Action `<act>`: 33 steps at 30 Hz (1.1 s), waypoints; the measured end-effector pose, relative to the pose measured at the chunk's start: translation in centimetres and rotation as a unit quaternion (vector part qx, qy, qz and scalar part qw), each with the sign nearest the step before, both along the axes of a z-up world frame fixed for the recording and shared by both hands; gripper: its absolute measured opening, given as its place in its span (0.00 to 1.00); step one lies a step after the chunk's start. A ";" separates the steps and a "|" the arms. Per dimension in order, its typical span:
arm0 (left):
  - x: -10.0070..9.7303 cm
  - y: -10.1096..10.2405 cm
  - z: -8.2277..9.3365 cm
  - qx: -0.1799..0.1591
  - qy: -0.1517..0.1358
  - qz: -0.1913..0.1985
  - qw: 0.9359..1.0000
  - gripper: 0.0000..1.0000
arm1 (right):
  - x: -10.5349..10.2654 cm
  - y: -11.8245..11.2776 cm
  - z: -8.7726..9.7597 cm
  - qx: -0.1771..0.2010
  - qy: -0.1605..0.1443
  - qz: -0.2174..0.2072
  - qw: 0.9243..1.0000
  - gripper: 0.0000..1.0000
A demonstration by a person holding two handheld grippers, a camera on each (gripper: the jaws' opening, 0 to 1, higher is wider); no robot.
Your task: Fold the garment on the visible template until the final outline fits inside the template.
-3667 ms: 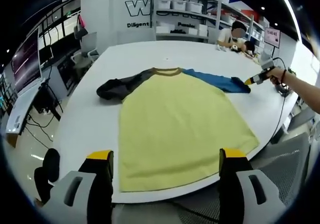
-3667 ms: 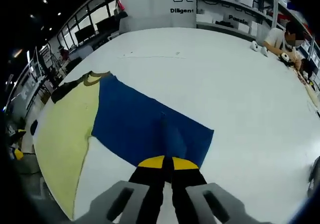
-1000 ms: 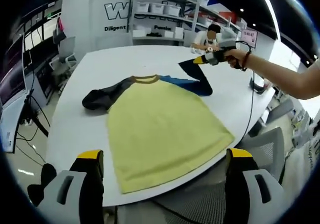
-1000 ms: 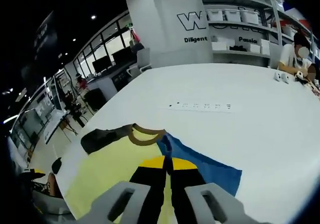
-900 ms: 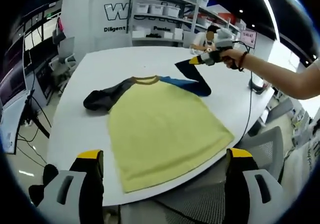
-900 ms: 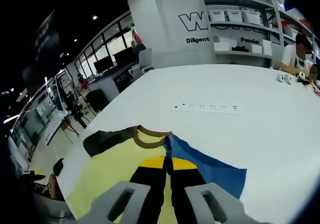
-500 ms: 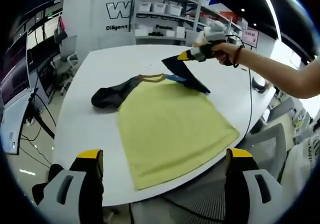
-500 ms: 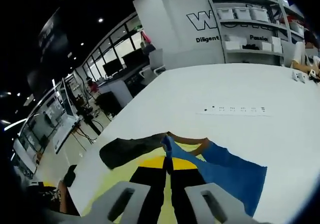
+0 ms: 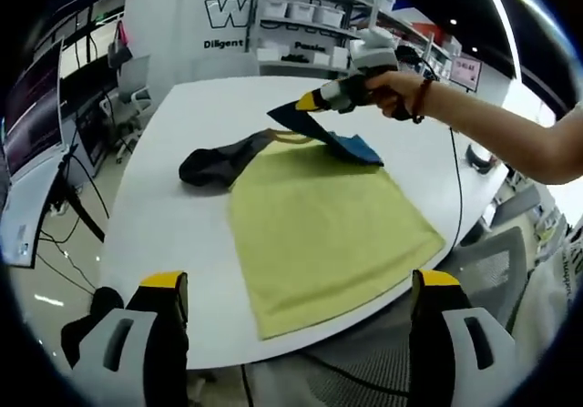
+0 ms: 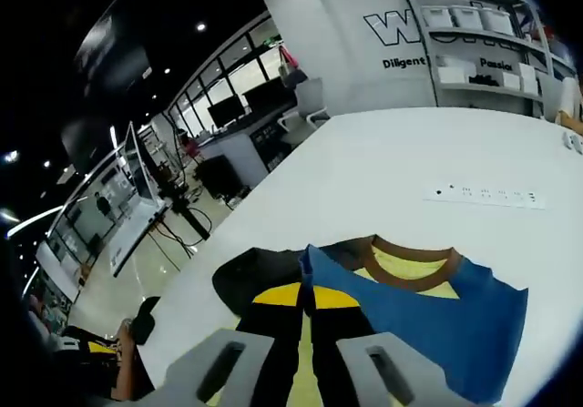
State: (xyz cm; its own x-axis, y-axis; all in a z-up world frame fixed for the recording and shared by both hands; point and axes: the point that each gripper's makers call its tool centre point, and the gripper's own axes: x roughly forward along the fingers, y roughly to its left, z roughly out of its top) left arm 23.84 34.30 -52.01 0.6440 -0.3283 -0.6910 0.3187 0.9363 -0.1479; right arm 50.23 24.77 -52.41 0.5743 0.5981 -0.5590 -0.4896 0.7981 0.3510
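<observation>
- While the yellow shirt [image 9: 323, 220] is lying flat across the middle of the left gripper view, on the white table [image 9: 173, 225], the right gripper [image 9: 314, 100] is coming in from the upper right w/ the blue sleeve [image 9: 342, 143] pinched at its tip.
- In the right gripper view the right gripper's jaws are standing pressed together at bottom centre, clamped on the blue sleeve's edge, which is rising just above the yellow tips.
- The sleeve is hanging lifted off the table in a peak, its far end staying attached near the brown collar [image 10: 405, 266], right of centre in the right gripper view.
- The left gripper [image 9: 296, 289] is hovering at the bottom of its own view, jaws wide apart, holding nothing, well short of the shirt's hem.
- The dark sleeve [image 9: 219, 163] is lying bunched on the table, left of the collar, upper centre-left of the left gripper view.
- Step in hand, as I'm reading it: folding the blue sleeve inward over the yellow body; approx. an early stage, w/ the other sleeve and the body folds not yet done.
- Next move is probably calling for carrying the sleeve across and laying it flat on the chest before letting go, keeping the fabric from twisting.
- No template outline is showing clearly on the table; it may be under the shirt, can't tell.
- Shelves w/ white bins [image 9: 305, 15] are sitting along the wall at the top.
</observation>
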 end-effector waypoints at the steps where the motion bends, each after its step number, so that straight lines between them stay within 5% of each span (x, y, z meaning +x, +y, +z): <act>1: 0.0 0.0 -0.1 0.001 0.001 0.001 1.000 0.99 | -0.1 0.6 -0.3 -0.003 -0.001 0.005 1.000 0.00; 13: -0.7 1.5 -0.5 0.005 0.007 0.034 0.999 0.99 | -1.5 4.6 -5.3 -0.055 0.019 0.049 0.997 0.00; 25: -1.3 2.1 -0.7 0.002 0.007 0.056 0.998 0.99 | -3.9 5.7 -9.2 -0.090 0.036 0.108 0.989 0.00; 33: -1.5 2.1 -0.5 0.002 0.005 0.062 0.998 0.99 | -6.4 7.0 -10.2 -0.061 0.058 0.144 0.986 0.05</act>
